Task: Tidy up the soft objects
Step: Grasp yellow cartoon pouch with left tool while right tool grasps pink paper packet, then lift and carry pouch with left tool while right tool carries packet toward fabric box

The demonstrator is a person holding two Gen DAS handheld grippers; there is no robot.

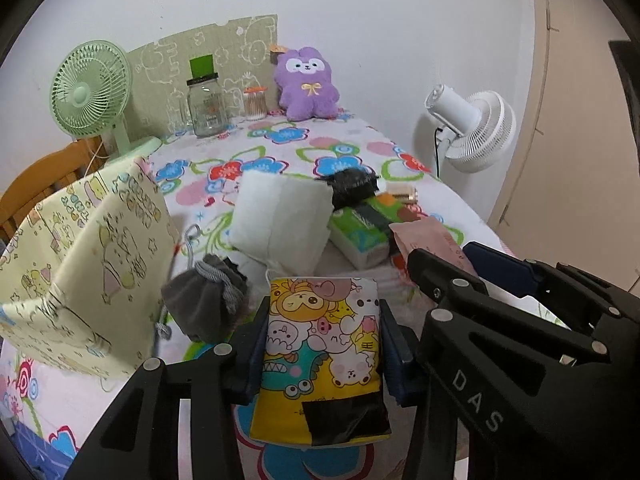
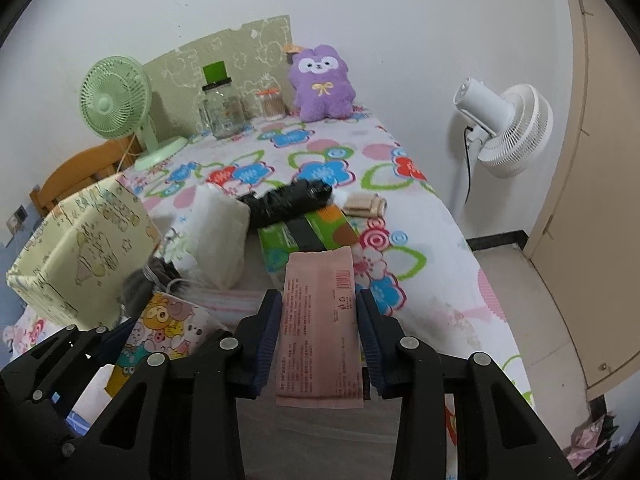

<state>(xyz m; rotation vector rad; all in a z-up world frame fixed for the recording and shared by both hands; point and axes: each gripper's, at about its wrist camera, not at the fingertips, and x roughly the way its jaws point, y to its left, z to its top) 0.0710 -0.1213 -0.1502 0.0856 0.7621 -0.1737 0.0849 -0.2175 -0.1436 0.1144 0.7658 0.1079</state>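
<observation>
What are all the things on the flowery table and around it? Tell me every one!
cartoon packet: 1, yellow, in left gripper
pink packet: 1, in right gripper
fabric box: 1, pale yellow, left
grey pouch: 1, beside box
white packet: 1, centre
green tissue pack: 1, centre
plush toy: 1, purple, back
glass jar: 1, back
desk fan: 1, green, back left
standing fan: 1, white, right
left gripper: black
right gripper: black

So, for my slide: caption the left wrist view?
Left gripper clamps a cartoon-print yellow tissue pack above the flowered tablecloth.
</observation>
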